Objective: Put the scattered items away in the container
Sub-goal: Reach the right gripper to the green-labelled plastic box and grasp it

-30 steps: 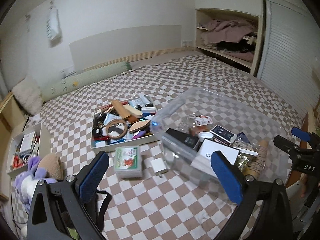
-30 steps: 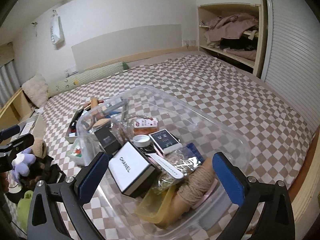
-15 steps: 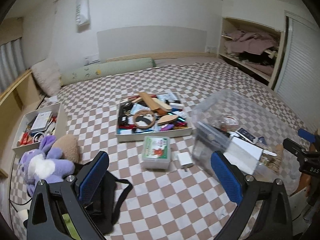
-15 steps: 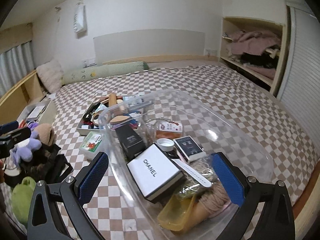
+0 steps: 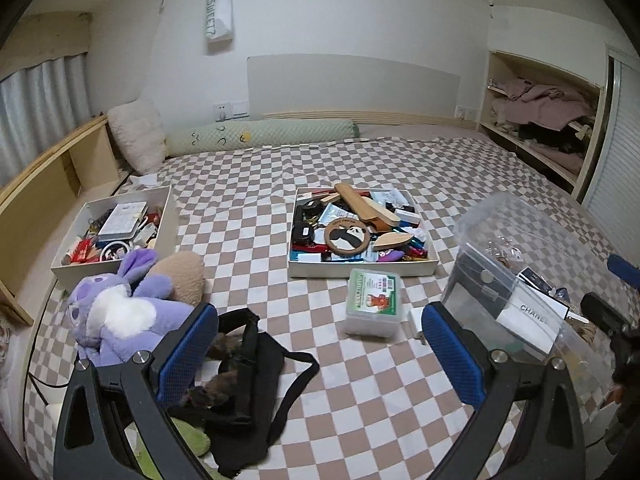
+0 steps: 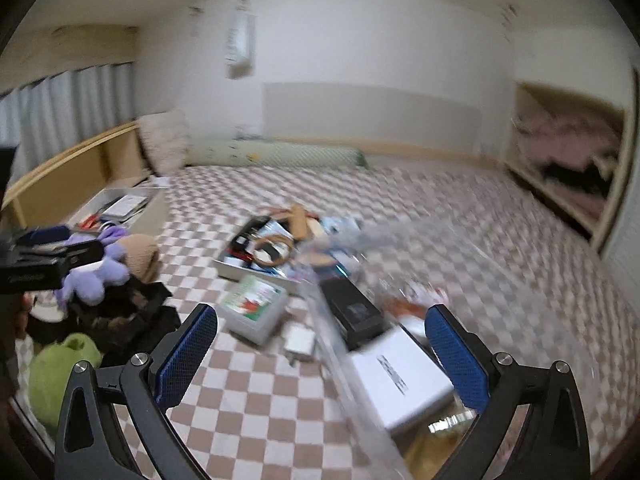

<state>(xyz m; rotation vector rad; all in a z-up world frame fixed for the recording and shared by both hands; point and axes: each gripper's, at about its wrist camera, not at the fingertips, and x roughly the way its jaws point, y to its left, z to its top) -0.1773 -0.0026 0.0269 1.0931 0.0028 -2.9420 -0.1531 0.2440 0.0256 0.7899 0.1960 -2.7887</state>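
The clear container [image 5: 520, 280] sits on the checkered bed [image 5: 360, 392] at the right, green-labelled box [image 5: 374, 300] and white charger [image 6: 300, 340] just beside it, both hand-held grippers, left [image 5: 320, 354] and right [image 6: 320, 354], spread wide, holding nothing.

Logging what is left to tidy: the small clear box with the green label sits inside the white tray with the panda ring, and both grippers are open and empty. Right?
Not quite. In the left wrist view the green-label box lies on the checkered bedspread, just in front of the white tray, not inside it. The left gripper and right gripper are indeed open and empty.
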